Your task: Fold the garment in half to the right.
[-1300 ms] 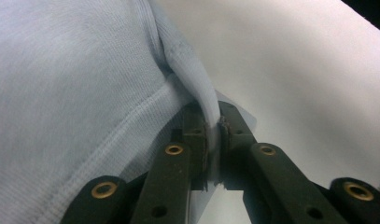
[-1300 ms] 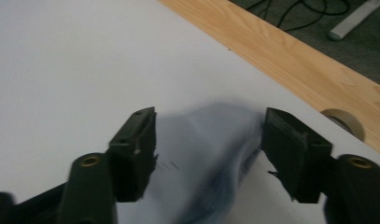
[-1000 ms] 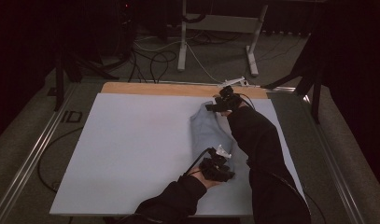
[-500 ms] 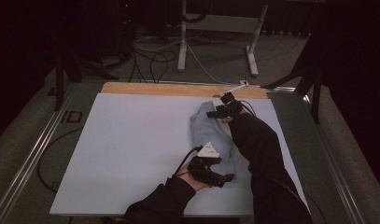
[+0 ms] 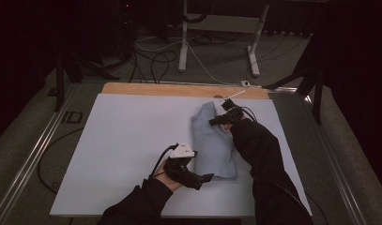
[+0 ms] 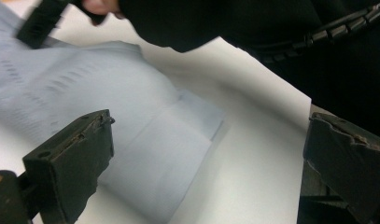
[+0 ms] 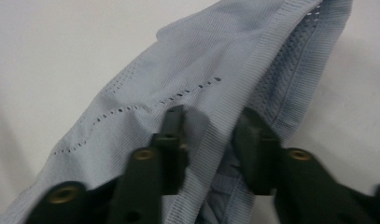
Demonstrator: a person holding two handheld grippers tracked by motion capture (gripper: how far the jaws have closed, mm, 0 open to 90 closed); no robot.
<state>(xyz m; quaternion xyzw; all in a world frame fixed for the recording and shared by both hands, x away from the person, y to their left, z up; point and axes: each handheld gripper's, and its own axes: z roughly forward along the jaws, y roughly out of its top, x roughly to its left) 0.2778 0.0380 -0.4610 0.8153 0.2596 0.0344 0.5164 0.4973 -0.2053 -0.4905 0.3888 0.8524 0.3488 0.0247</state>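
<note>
Left claw [image 5: 205, 178] now opened, off cloth [image 5: 212, 140]

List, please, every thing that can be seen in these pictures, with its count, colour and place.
garment: one, pale blue, folded, right half of the board.
board: one, white, covering the table.
wooden strip: one, tan, along the board's far edge.
stand: one, white, on the floor beyond the table.
cables: several, dark and white, on the floor.
left tongs: one, black, open, beside the garment's near corner.
right tongs: one, black, jaws around a fold at the garment's far end.
sleeves: two, black, from the bottom.
</note>
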